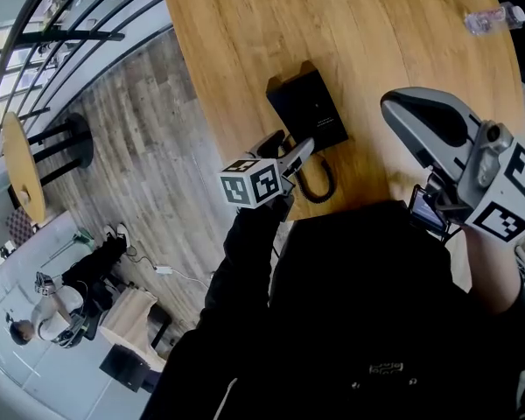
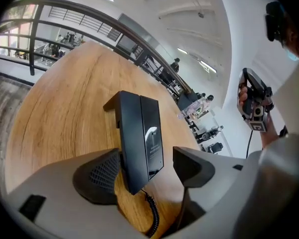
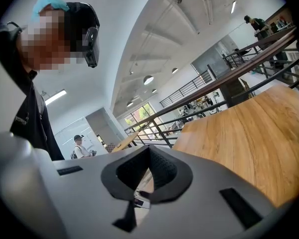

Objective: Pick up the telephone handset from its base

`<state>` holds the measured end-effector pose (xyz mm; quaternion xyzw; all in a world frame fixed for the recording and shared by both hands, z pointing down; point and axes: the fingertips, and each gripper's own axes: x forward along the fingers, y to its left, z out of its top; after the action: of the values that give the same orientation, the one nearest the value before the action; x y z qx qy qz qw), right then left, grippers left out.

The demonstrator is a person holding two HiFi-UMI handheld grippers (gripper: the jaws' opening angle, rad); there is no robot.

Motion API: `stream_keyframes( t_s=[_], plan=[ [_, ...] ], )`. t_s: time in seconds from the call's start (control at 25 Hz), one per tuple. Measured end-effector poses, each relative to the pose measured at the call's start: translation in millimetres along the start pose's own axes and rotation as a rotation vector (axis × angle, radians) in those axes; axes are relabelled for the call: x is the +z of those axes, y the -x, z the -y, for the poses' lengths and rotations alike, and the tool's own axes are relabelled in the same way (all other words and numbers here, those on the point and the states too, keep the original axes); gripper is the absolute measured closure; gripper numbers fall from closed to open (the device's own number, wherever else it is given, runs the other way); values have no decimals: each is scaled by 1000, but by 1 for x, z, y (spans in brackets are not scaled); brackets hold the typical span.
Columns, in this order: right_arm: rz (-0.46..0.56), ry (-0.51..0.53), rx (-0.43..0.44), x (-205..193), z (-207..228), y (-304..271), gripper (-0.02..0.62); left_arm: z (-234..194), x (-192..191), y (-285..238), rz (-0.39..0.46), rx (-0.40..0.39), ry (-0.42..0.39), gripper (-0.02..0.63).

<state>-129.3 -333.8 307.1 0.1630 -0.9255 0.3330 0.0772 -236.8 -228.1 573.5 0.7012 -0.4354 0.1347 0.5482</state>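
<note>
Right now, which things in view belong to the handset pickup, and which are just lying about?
Job: telephone on the table; its coiled cord; left gripper, open, jaws either side of the telephone.
Lying about: plastic bottle near the table's edge; right gripper, shut, empty.

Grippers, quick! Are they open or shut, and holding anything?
Left gripper: open, jaws either side of the telephone, not clamped.
Right gripper: shut, empty.

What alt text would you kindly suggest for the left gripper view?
A black telephone lies on a wooden table, its near end between the open jaws of the left gripper, not clamped. Its coiled cord trails toward the camera.
</note>
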Motion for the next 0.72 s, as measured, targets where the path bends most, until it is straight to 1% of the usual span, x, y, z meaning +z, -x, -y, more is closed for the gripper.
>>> stream_keyframes(
  t_s=[0.2, 0.4, 0.52, 0.6, 0.72],
  plan=[
    [1, 12, -44, 1, 16, 9, 578, -11, 6, -8, 41, -21, 83, 273],
    [-6, 11, -59, -3, 29, 17, 578, -19, 3, -18, 62, -36, 154, 273],
    [2, 3, -65, -5, 33, 20, 578, -23, 2, -23, 67, -13, 143, 278],
    [10, -7, -66, -6, 37, 20, 578, -27, 3, -21, 76, 8, 132, 299],
    [11, -13, -72, -6, 39, 27, 578, -31, 1, -19, 93, 41, 118, 371]
  ],
)
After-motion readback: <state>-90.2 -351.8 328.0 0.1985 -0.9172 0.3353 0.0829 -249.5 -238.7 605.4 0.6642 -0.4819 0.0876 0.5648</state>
